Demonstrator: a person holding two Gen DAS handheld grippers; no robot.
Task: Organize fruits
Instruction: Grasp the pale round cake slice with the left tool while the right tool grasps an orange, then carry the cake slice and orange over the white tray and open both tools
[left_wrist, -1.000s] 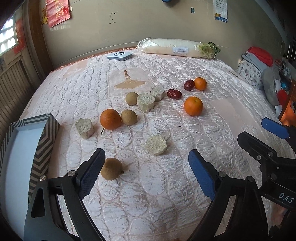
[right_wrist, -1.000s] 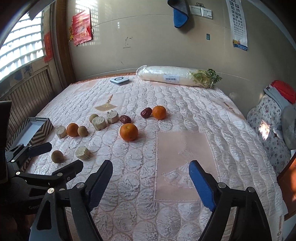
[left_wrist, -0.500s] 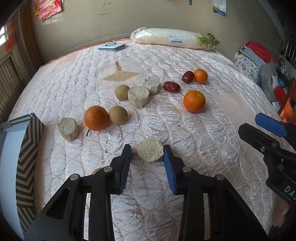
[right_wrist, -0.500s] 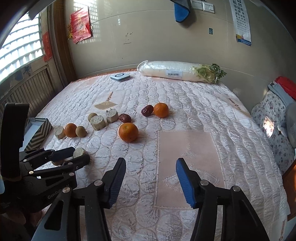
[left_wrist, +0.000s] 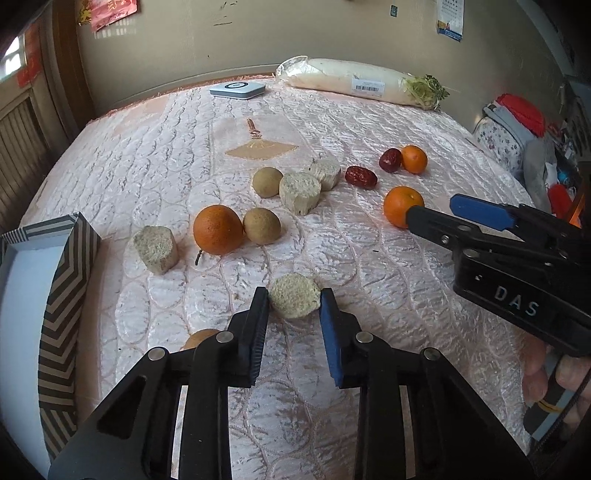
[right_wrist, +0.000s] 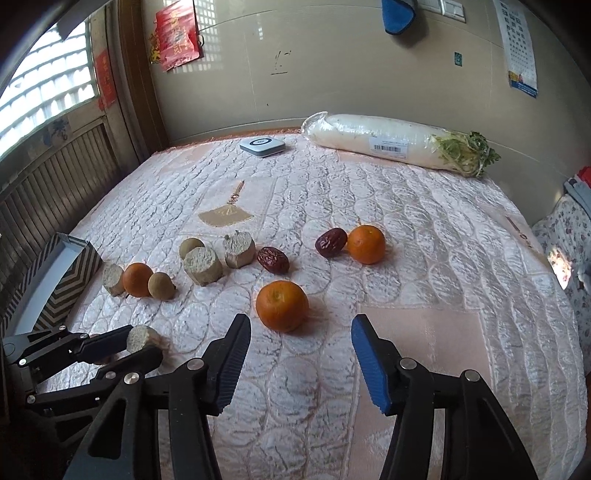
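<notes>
I am closing the left gripper (left_wrist: 294, 301) around a pale, cut fruit chunk (left_wrist: 294, 295) lying on the quilted bedspread (left_wrist: 369, 258); both pads are touching or almost touching its sides, so I am calling it a pinch, though the chunk is not yet lifted. My right gripper (right_wrist: 301, 341) is hanging spread and empty just short of an orange (right_wrist: 282, 305), well apart from the chunk. To do this grasp well, I am judging that the squeeze should be gentle, since the crumbly-looking piece may break, and the lift straight up, clear of the brown round fruit (left_wrist: 201, 338) partly hidden under the left finger. The striped box (left_wrist: 62, 280) at the left is looking like the likely destination.
</notes>
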